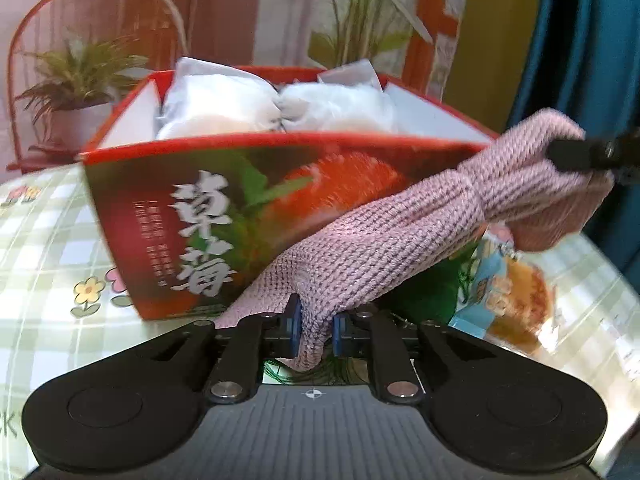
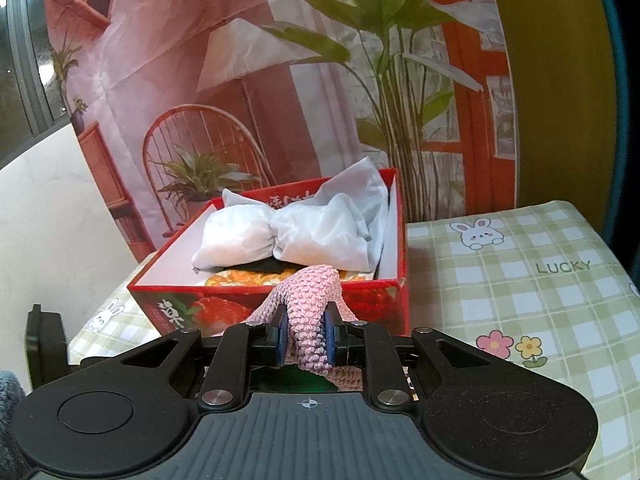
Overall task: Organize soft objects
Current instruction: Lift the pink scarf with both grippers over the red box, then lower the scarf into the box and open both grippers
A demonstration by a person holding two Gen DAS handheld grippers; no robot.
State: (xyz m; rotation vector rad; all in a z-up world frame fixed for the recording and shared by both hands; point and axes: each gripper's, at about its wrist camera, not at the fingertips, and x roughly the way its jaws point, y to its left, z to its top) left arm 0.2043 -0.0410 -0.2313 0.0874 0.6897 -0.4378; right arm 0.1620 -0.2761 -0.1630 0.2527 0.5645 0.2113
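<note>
Tongs (image 1: 316, 330), two, one pink scarf (image 1: 400, 228)

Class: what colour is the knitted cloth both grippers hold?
Pale pink ribbed knitted cloth, seen best in the left wrist view.

Two wrist views facing the red box (image 1: 240, 216)

Left view is close before its front; right view (image 2: 280, 304) is higher, farther.

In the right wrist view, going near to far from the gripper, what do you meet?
Right gripper shut on the pink knitted piece → front wall of the red strawberry box → white cloth bundle lying in the box → box's back wall → printed backdrop.
</note>
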